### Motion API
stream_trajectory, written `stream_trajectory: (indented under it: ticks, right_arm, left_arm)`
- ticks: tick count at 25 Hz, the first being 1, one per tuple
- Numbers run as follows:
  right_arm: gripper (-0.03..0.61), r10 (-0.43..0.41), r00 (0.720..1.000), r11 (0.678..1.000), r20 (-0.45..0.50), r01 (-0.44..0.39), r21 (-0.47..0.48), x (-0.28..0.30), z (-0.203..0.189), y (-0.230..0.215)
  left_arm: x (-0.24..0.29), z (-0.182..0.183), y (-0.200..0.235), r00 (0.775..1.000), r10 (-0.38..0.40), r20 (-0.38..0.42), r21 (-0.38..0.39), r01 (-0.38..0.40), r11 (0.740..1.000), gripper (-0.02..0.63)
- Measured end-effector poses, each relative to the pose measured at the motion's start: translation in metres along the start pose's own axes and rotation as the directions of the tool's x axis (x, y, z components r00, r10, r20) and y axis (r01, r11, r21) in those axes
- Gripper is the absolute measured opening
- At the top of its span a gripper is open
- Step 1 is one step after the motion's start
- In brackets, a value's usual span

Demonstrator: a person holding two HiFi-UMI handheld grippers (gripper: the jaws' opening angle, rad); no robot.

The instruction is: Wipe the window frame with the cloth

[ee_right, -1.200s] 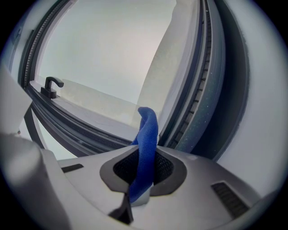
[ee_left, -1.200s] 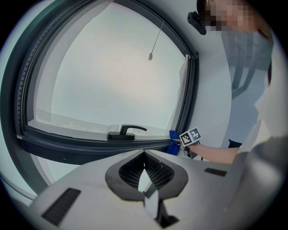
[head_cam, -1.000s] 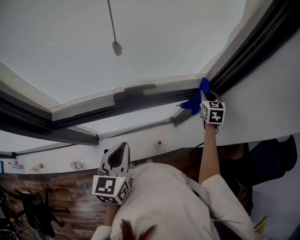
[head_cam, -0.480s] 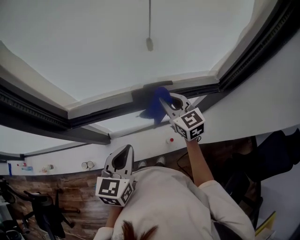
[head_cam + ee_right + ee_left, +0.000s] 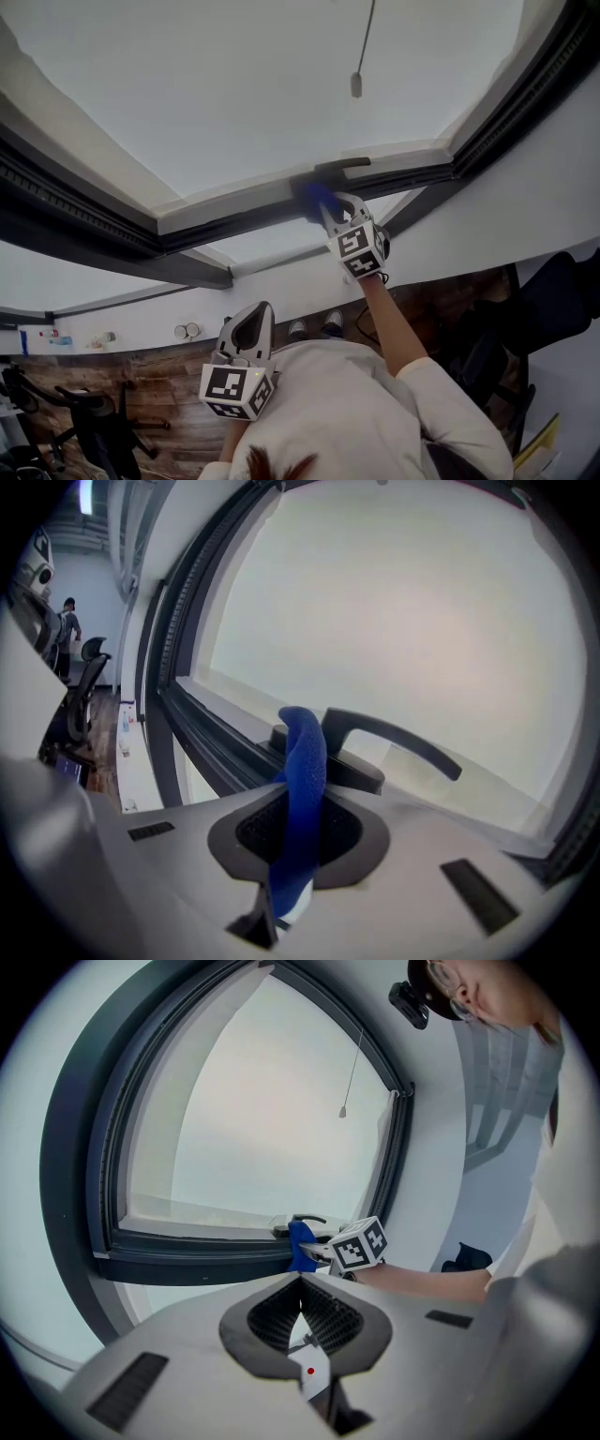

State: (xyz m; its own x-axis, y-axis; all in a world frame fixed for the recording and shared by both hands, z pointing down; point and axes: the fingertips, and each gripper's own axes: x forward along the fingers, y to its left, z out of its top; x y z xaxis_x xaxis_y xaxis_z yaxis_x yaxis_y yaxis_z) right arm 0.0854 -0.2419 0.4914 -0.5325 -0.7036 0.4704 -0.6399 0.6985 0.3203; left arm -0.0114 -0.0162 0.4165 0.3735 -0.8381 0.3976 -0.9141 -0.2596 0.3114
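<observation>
My right gripper [image 5: 323, 198] is shut on a blue cloth [image 5: 317, 195] and holds it against the dark window frame [image 5: 234, 211] right by the window handle [image 5: 339, 166]. In the right gripper view the cloth [image 5: 302, 789] stands up between the jaws, its tip at the base of the handle [image 5: 394, 742]. The left gripper view shows the cloth [image 5: 300, 1245] on the lower frame rail [image 5: 197, 1251]. My left gripper [image 5: 249, 319] hangs low near my chest, shut and empty, far from the frame.
A blind cord with a small weight [image 5: 356, 84] hangs before the glass. White wall [image 5: 525, 178] flanks the window's right side. Below are a white sill [image 5: 141, 314], wooden floor and an exercise bike [image 5: 66, 417].
My right gripper has slid the cloth leftward along the frame from the right corner to the handle. The left gripper has barely moved.
</observation>
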Motion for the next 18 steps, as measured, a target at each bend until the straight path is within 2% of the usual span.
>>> stream_trajectory:
  ticks: [7, 12, 15, 18]
  right_arm:
    - [0.046, -0.123, 0.991, 0.987, -0.047, 0.118, -0.108, 0.001, 0.002, 0.002]
    - [0.044, -0.197, 0.98, 0.976, -0.013, 0.195, -0.098, -0.001, 0.001, 0.001]
    - [0.044, -0.22, 0.975, 0.97, -0.021, 0.216, -0.109, -0.001, 0.002, 0.001]
    - [0.043, -0.205, 0.978, 0.972, -0.05, 0.197, -0.126, 0.001, 0.003, 0.002]
  left_arm:
    - [-0.015, -0.007, 0.016, 1.0, -0.029, 0.0, -0.003, 0.029, 1.0, 0.009]
    - [-0.022, -0.01, 0.025, 0.999, -0.044, 0.001, 0.005, 0.044, 0.999, 0.009]
    - [-0.026, -0.008, 0.027, 0.999, -0.052, 0.006, 0.011, 0.052, 0.999, 0.009]
    - [-0.027, -0.008, 0.028, 0.998, -0.062, 0.008, 0.015, 0.062, 0.998, 0.008]
